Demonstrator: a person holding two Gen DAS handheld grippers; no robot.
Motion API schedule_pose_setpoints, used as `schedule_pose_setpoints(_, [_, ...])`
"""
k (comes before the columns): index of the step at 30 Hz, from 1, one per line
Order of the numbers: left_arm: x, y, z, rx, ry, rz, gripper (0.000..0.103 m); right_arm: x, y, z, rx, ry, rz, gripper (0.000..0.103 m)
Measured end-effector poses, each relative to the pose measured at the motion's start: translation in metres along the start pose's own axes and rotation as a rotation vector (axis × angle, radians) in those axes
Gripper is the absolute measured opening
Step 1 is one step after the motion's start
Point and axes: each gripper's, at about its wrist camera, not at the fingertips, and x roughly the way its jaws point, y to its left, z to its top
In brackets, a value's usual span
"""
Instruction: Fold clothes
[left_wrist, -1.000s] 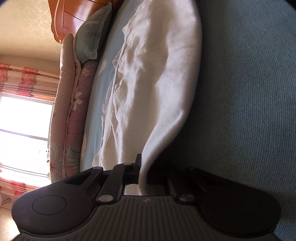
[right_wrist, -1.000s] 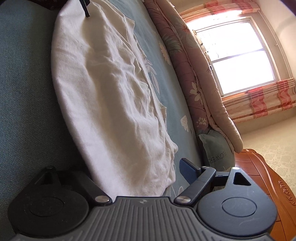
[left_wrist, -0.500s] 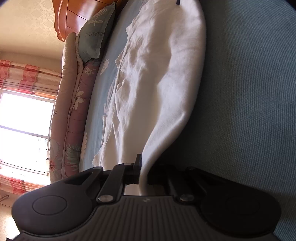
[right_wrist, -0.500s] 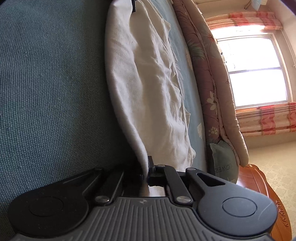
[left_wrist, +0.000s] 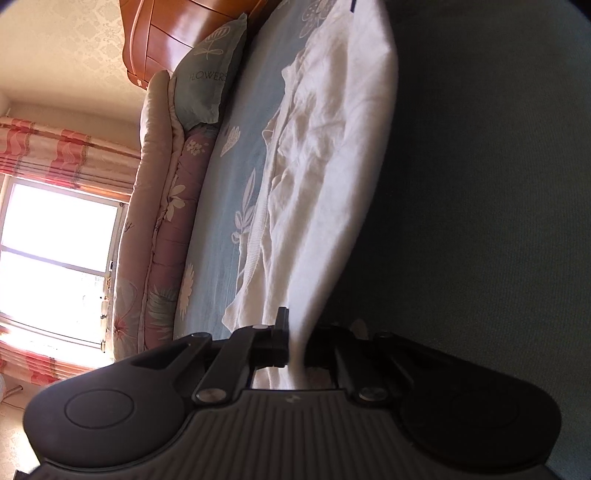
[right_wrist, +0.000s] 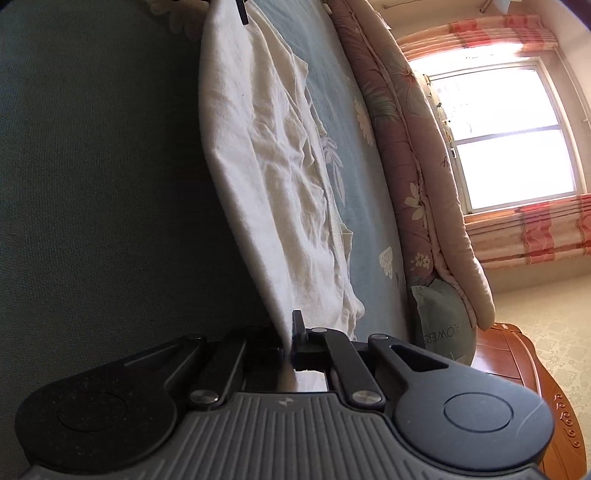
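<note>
1 white garment (left_wrist: 332, 155) lies on the bed (left_wrist: 229, 206), its near edge lifted. 2 grippers, left gripper (left_wrist: 295, 339) and right gripper (right_wrist: 290, 339), each pinch that edge tight. 1 pillow (left_wrist: 207, 85), 1 window (right_wrist: 506, 136).

We see a bed (left_wrist: 221, 206) with a pale blue flowered sheet, a rolled pink quilt (left_wrist: 166, 229) along its far side and a "FLOWERS" pillow (left_wrist: 207, 77) against what looks like a wooden headboard (left_wrist: 166, 33). A bright window (right_wrist: 506, 136) with striped pink curtains (right_wrist: 532, 229) lights patterned cream walls (left_wrist: 62, 51).
</note>
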Motion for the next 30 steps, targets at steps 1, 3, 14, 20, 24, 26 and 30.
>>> schedule_pose_setpoints(1, [-0.006, 0.0, -0.001, 0.001, -0.001, -0.004, 0.002, -0.005, 0.001, 0.0, 0.003, -0.002, 0.013, 0.005])
schedule_pose_setpoints(3, [-0.02, -0.002, -0.004, 0.001, 0.003, -0.023, 0.002, -0.017, 0.003, 0.0, 0.004, -0.007, 0.036, 0.005])
schedule_pose_setpoints(14, [-0.123, -0.041, -0.022, 0.04, 0.012, -0.11, 0.002, -0.114, 0.029, -0.001, 0.016, -0.015, 0.174, 0.005])
schedule_pose_setpoints(20, [-0.165, -0.066, -0.029, 0.041, 0.013, -0.14, 0.002, -0.155, 0.057, -0.005, 0.035, -0.008, 0.22, 0.005])
schedule_pose_setpoints(24, [-0.171, -0.08, -0.031, 0.026, 0.04, -0.208, 0.007, -0.165, 0.075, -0.009, 0.027, 0.013, 0.273, 0.009])
schedule_pose_setpoints(26, [-0.175, -0.083, -0.03, 0.012, 0.045, -0.282, 0.01, -0.164, 0.079, -0.011, 0.047, 0.028, 0.322, 0.016])
schedule_pose_setpoints(30, [-0.196, -0.07, -0.037, -0.001, 0.03, -0.41, 0.01, -0.171, 0.071, -0.022, 0.076, 0.047, 0.376, 0.018])
